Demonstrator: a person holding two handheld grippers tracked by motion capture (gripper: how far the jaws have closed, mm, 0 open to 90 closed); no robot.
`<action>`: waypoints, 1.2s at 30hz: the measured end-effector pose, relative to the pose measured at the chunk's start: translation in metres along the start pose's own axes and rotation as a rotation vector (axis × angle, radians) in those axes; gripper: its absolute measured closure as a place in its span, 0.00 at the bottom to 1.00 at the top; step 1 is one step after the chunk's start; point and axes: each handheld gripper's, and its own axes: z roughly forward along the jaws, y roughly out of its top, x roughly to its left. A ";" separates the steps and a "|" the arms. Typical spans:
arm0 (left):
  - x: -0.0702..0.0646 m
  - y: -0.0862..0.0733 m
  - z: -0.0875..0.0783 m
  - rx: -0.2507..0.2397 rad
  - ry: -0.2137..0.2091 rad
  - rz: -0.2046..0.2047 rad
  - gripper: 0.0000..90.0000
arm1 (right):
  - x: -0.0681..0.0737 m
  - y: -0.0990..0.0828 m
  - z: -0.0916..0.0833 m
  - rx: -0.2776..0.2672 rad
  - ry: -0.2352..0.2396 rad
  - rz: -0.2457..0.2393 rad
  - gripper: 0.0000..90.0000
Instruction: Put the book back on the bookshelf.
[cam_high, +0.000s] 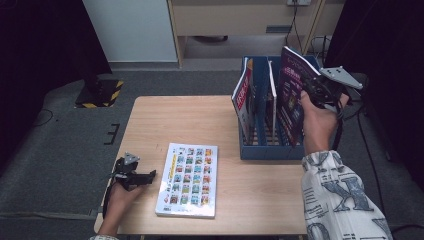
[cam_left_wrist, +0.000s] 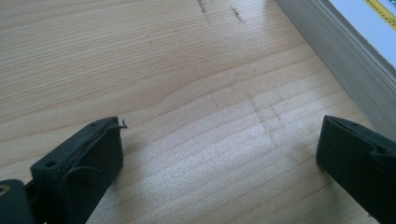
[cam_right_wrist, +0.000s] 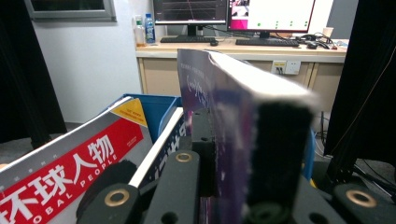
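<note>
I am slotting the purple book (cam_high: 292, 95) into the blue file rack (cam_high: 270, 150) at the table's (cam_high: 165, 120) far right edge; next I must lower it straight. I count maybe three books in the rack, one book (cam_high: 189, 180) flat near the front edge. The right gripper (cam_high: 320, 92) is clamped on the purple book; the left gripper (cam_high: 150, 176) rests wide apart, empty.

Right tool (cam_high: 314, 92) grips purple book (cam_high: 292, 95)

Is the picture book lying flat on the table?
Yes, the picture book lies flat on the wooden table, cover up.
</note>
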 end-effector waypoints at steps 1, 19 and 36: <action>0.000 0.000 0.000 0.001 0.000 0.001 0.00 | 0.001 -0.001 0.002 -0.006 -0.006 0.000 0.94; 0.000 0.000 0.001 -0.002 0.002 -0.004 0.00 | 0.006 -0.013 0.027 -0.018 -0.020 0.047 0.94; 0.000 0.000 0.000 0.000 0.004 -0.003 0.00 | 0.006 -0.019 0.043 -0.022 -0.034 0.043 0.94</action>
